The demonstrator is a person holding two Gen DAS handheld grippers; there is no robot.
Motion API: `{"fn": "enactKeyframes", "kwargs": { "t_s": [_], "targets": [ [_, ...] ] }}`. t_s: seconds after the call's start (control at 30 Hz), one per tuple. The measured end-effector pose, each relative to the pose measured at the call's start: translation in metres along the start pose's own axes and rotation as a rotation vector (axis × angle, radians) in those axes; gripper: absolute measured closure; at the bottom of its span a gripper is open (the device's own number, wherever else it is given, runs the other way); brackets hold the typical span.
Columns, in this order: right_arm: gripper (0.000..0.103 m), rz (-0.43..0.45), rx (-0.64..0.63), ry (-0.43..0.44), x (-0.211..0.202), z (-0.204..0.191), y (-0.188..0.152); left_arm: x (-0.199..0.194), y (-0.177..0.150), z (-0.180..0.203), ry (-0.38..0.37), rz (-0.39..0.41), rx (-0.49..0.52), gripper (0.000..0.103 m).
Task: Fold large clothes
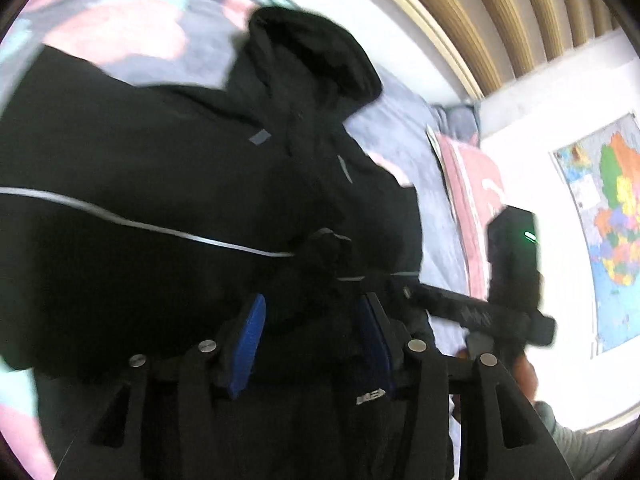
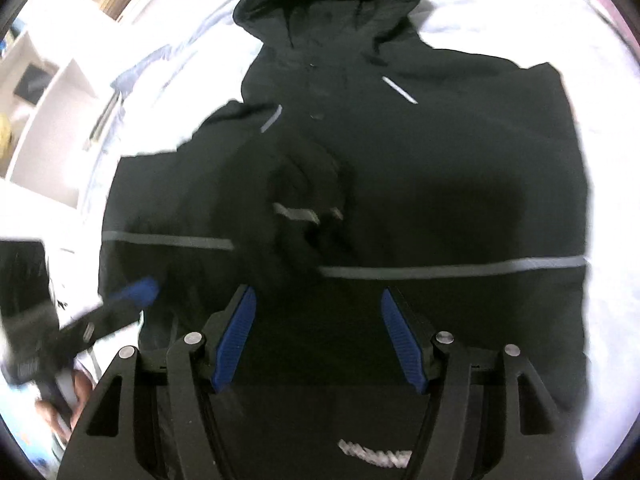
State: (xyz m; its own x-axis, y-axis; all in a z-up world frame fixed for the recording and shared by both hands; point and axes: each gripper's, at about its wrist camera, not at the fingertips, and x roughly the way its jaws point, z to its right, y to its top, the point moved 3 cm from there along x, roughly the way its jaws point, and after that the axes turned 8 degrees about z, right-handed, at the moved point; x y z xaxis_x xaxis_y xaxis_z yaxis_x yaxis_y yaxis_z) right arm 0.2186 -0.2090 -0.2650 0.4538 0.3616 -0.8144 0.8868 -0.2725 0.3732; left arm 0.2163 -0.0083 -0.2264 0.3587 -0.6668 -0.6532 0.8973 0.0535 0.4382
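Observation:
A large black hooded jacket [image 2: 420,184] with grey reflective stripes lies spread on the bed, hood [image 2: 332,4] at the far end. A sleeve cuff [image 2: 308,216] is folded across its chest. My right gripper [image 2: 316,304] hovers over the jacket's lower part, jaws wide apart and empty. My left gripper [image 1: 312,312] is open over the same jacket [image 1: 140,168], with dark cloth bunched between its blue pads [image 1: 250,340], not pinched. The right gripper also shows in the left wrist view [image 1: 480,312], and the left gripper in the right wrist view [image 2: 132,294].
The bed cover [image 1: 132,28] is grey with pink and pale blue patches. A pink pillow [image 1: 476,200] lies at the bed's edge. A wall map [image 1: 608,216] hangs to the right. White shelving [image 2: 44,92] stands left of the bed.

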Motion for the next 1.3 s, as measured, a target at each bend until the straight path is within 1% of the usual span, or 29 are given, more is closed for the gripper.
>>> {"fn": "enactKeyframes", "kwargs": {
  "t_s": [0.07,0.1,0.13,0.17,0.2,0.27,0.33,0.43,0.5,0.57,0.6,0.63,0.7,0.8,0.83,0.93,1.0,1.07,1.1,1.17,1.2,1.23,1.3],
  "targets": [
    [0.034,-0.015,0.050,0.025,0.018,-0.002,0.008,-0.020,0.003,-0.014,0.045,0.038,-0.014,0.052],
    [0.034,-0.029,0.084,0.054,0.029,-0.004,0.010,-0.031,0.004,-0.022,0.086,0.063,-0.016,0.052],
    [0.043,-0.046,0.102,0.099,0.040,-0.009,0.009,-0.037,0.005,-0.027,0.105,0.077,-0.019,0.052],
    [0.060,-0.052,0.100,0.112,0.050,-0.012,0.012,-0.044,0.006,-0.034,0.124,0.090,-0.028,0.052],
    [0.071,-0.061,0.079,0.085,0.054,-0.016,0.012,-0.048,0.007,-0.039,0.144,0.101,-0.039,0.052],
    [0.074,-0.020,0.034,0.070,0.043,-0.026,0.015,-0.060,0.009,-0.047,0.192,0.138,-0.047,0.052],
    [0.075,0.067,-0.052,0.028,0.012,-0.037,0.018,-0.071,0.013,-0.049,0.233,0.184,-0.030,0.052],
    [0.075,0.154,-0.105,-0.029,-0.036,-0.033,0.023,-0.078,0.021,-0.046,0.275,0.221,0.012,0.052],
    [0.075,0.211,-0.139,-0.089,-0.071,-0.020,0.027,-0.070,0.024,-0.044,0.279,0.214,0.032,0.052],
    [0.075,0.240,-0.161,-0.165,-0.098,0.004,0.025,-0.060,0.024,-0.045,0.282,0.190,0.050,0.052],
    [0.075,0.238,-0.162,-0.193,-0.103,0.016,0.023,-0.044,0.021,-0.046,0.296,0.155,0.066,0.052],
    [0.075,0.229,-0.157,-0.211,-0.107,0.030,0.020,-0.024,0.027,-0.044,0.310,0.130,0.068,0.052],
    [0.075,0.176,-0.114,-0.246,-0.093,0.059,0.012,0.011,0.019,-0.053,0.331,0.044,0.076,0.052],
    [0.075,0.077,-0.064,-0.283,-0.050,0.093,-0.004,0.039,0.011,-0.067,0.400,-0.017,0.084,0.053],
    [0.074,0.046,-0.056,-0.298,-0.034,0.102,-0.010,0.044,0.008,-0.070,0.419,-0.023,0.090,0.053],
    [0.072,0.019,-0.040,-0.326,-0.008,0.115,-0.023,0.046,0.007,-0.072,0.426,-0.034,0.094,0.052],
    [0.071,0.014,-0.004,-0.325,-0.004,0.118,-0.021,0.045,0.009,-0.071,0.423,-0.045,0.107,0.052],
    [0.070,0.004,-0.002,-0.328,-0.010,0.115,-0.019,0.041,0.012,-0.068,0.416,-0.051,0.123,0.052],
    [0.065,0.009,-0.010,-0.330,-0.017,0.111,-0.017,0.034,0.014,-0.065,0.408,-0.048,0.124,0.052],
    [0.061,0.045,-0.033,-0.326,-0.040,0.100,-0.013,0.014,0.019,-0.055,0.381,-0.015,0.129,0.052],
    [0.056,0.081,-0.048,-0.327,-0.057,0.092,-0.010,0.008,0.022,-0.052,0.374,0.003,0.135,0.052],
    [0.048,0.122,-0.069,-0.324,-0.072,0.082,-0.006,-0.001,0.025,-0.046,0.364,0.026,0.142,0.052],
    [0.042,0.196,-0.120,-0.312,-0.091,0.062,0.002,-0.014,0.031,-0.035,0.342,0.062,0.162,0.052]
  ]
}}
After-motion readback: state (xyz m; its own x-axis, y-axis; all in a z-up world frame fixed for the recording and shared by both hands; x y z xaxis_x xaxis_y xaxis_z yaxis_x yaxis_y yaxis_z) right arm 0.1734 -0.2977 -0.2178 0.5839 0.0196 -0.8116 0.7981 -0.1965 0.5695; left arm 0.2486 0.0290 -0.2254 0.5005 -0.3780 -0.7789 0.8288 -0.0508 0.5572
